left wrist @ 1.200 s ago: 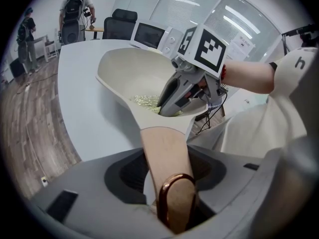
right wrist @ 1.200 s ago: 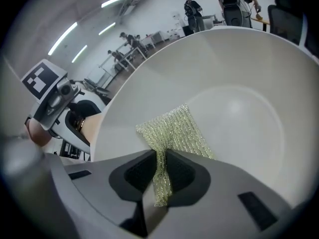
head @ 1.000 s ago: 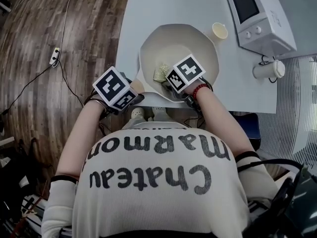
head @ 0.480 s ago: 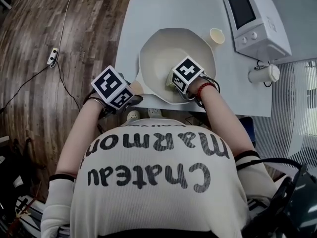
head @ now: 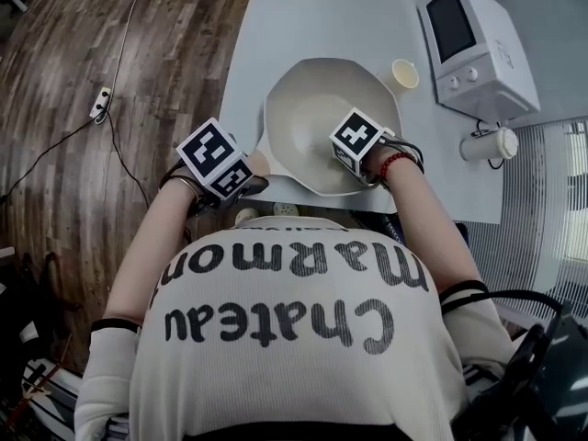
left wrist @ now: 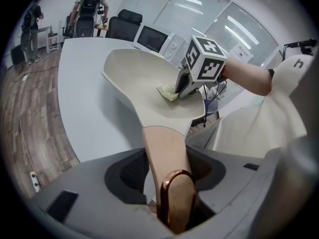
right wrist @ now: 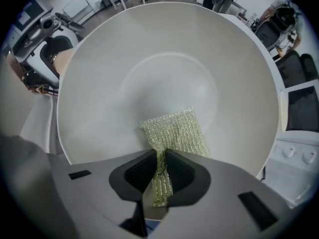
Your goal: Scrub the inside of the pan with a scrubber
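Note:
A cream pan (head: 317,108) sits near the front edge of the white table (head: 303,16). My left gripper (head: 246,178) is shut on the pan's beige handle (left wrist: 162,151), whose copper loop end (left wrist: 175,198) sticks out between the jaws. My right gripper (head: 349,156) points steeply down into the pan's near right side. It is shut on a green-gold mesh scrubber (right wrist: 175,132), which lies flat on the pan's inner wall (right wrist: 169,78). In the left gripper view the scrubber (left wrist: 168,91) shows under the right gripper (left wrist: 185,88). In the head view the marker cube hides it.
A white microwave (head: 478,39) stands at the back right, with a paper cup (head: 404,73) beside the pan and a white mug-like object (head: 487,143) with a cable further right. The table's front edge runs just under the pan. People stand far off (left wrist: 89,6).
My right gripper has slid the scrubber from the pan's near left side across to its near right side, tipping more steeply downward. The left gripper and the pan have stayed put.

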`<state>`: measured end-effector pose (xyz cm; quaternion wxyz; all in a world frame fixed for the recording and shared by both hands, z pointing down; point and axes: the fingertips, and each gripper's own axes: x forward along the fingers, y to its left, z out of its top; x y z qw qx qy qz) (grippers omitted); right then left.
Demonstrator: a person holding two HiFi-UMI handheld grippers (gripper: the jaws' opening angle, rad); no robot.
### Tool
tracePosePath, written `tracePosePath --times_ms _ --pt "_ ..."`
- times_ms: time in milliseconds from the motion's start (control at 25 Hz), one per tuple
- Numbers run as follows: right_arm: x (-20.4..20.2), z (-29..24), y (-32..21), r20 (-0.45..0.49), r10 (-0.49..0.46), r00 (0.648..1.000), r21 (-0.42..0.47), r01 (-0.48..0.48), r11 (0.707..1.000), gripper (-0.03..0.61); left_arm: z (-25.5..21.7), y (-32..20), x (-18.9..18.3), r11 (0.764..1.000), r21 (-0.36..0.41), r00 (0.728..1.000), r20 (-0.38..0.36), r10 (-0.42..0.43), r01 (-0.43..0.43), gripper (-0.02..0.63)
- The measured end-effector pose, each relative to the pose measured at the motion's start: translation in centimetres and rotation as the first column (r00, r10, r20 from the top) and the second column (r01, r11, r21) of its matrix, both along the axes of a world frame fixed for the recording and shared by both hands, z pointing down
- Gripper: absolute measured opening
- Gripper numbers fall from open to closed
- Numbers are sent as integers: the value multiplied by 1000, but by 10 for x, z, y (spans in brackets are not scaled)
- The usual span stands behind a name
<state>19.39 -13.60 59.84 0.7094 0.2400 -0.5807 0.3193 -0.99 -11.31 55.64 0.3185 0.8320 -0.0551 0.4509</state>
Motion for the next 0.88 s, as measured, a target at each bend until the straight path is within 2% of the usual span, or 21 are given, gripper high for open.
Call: tracePosePath --times_ms 120,240,400,560,680,880 --pt "22 -6 -12 -52 -6 999 56 9 998 58 0 -1 -2 1000 7 1000 3 6 -6 207" --pt "30 -14 -15 -37 25 999 76 -22 997 58 1 0 -2 1000 8 1000 5 9 -9 207" --pt "41 -25 -28 -75 -29 997 134 39 990 58 0 -1 -1 1000 5 1000 7 10 -10 207" --pt "37 -32 -26 -26 13 1000 118 -10 993 60 -1 -1 -2 1000 3 1000 7 10 -10 207" --pt "49 -41 -40 -49 5 999 165 3 986 60 -1 -1 -2 1000 2 1000 9 11 -11 207" --pt "59 -49 -53 -10 46 999 197 -44 979 60 -1 -2 -1 1000 4 1000 13 11 -11 207"
